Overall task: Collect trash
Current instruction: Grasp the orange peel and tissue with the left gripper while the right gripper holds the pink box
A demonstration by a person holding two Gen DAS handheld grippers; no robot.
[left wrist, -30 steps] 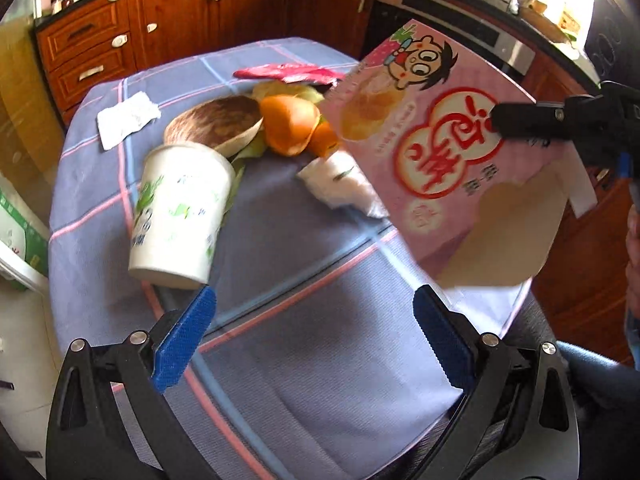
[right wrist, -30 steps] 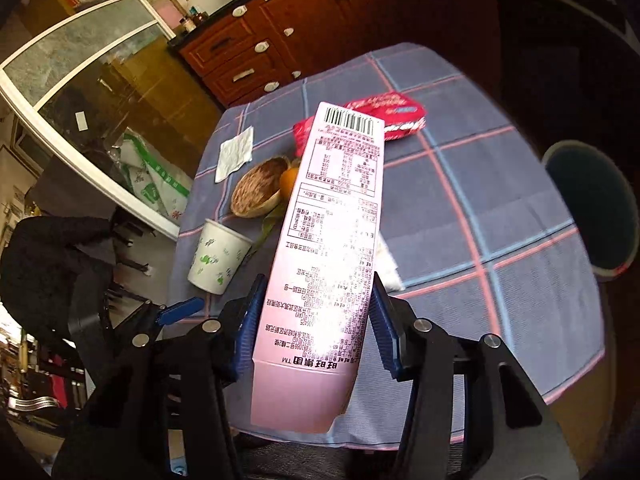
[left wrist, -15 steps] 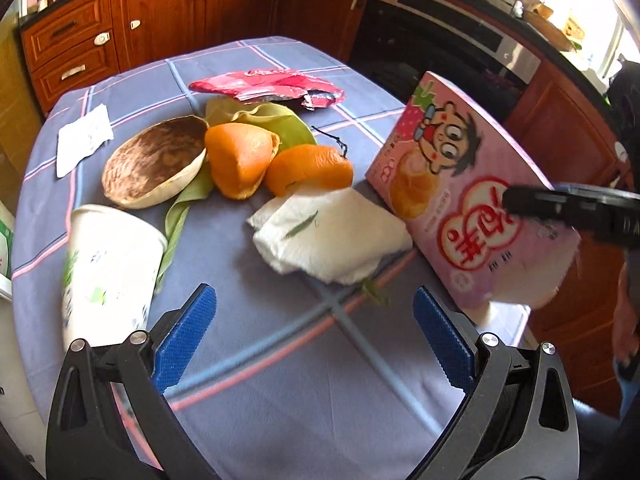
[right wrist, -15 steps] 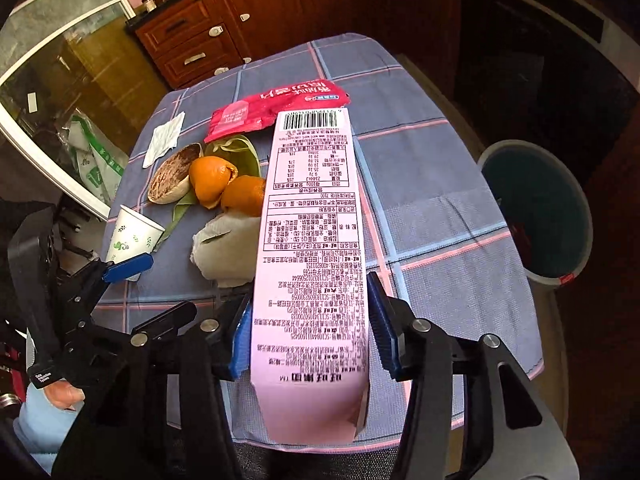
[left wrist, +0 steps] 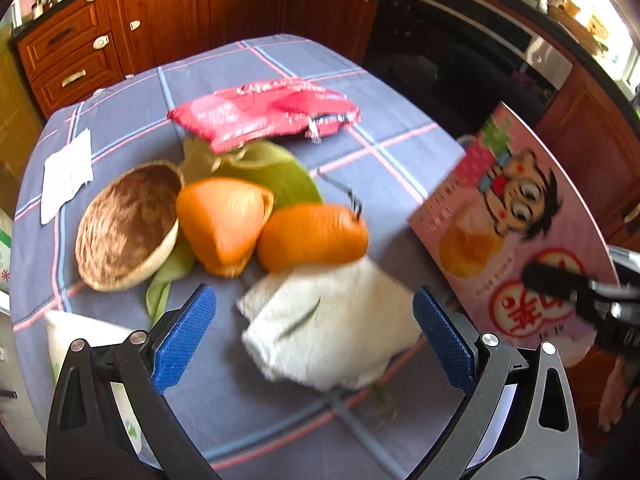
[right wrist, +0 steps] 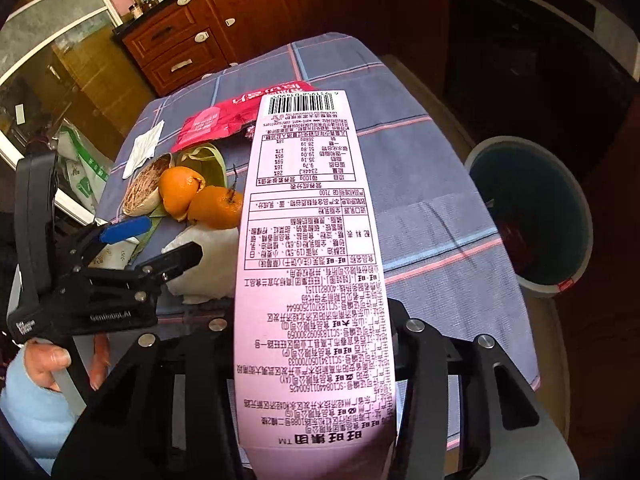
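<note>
My right gripper (right wrist: 312,320) is shut on a pink snack box (right wrist: 312,248) and holds it above the table's right side; the box also shows in the left wrist view (left wrist: 516,232). My left gripper (left wrist: 314,332) is open, its blue pads either side of a crumpled white tissue (left wrist: 328,328). Beyond the tissue lie orange peels (left wrist: 272,232), a brown shell bowl (left wrist: 128,228), green leaves (left wrist: 276,172) and a red wrapper (left wrist: 264,112). A paper cup (left wrist: 84,340) lies at the left pad.
A round teal bin (right wrist: 536,216) stands on the floor right of the table (right wrist: 440,216). A white paper scrap (left wrist: 66,172) lies at the far left. Wooden cabinets (left wrist: 160,12) and an oven stand behind. A glass door is at the left.
My left gripper has moved forward and down toward the tissue, still open. The right gripper has carried the pink box lower and further right.
</note>
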